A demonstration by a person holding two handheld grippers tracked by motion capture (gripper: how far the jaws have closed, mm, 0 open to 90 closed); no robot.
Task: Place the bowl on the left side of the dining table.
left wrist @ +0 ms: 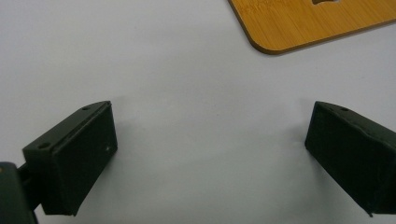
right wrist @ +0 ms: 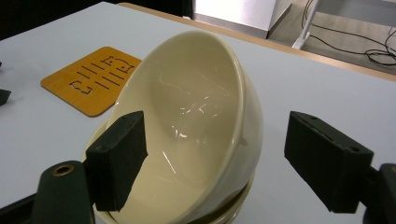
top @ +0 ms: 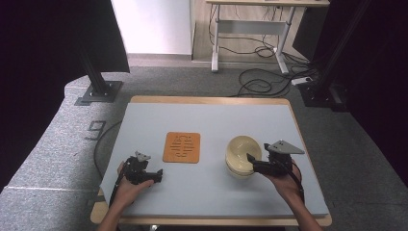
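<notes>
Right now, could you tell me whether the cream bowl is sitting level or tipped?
Tipped: the glossy cream ceramic bowl leans inside another bowl beneath it.

Table [top: 211, 115] with grey top: orange mat [top: 181, 147] mid-left, cream bowl [top: 243, 156] right of it. Right gripper [top: 252, 162] at bowl's near rim; left gripper [top: 155, 176] near front-left edge, touching nothing.

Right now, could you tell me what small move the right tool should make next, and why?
Probably close the right tool on the rim of the top bowl. Its jaws are open astride that rim, one inside and one outside, and the bowl sits tilted in another bowl below, so a grip there should let it lift out.
</notes>
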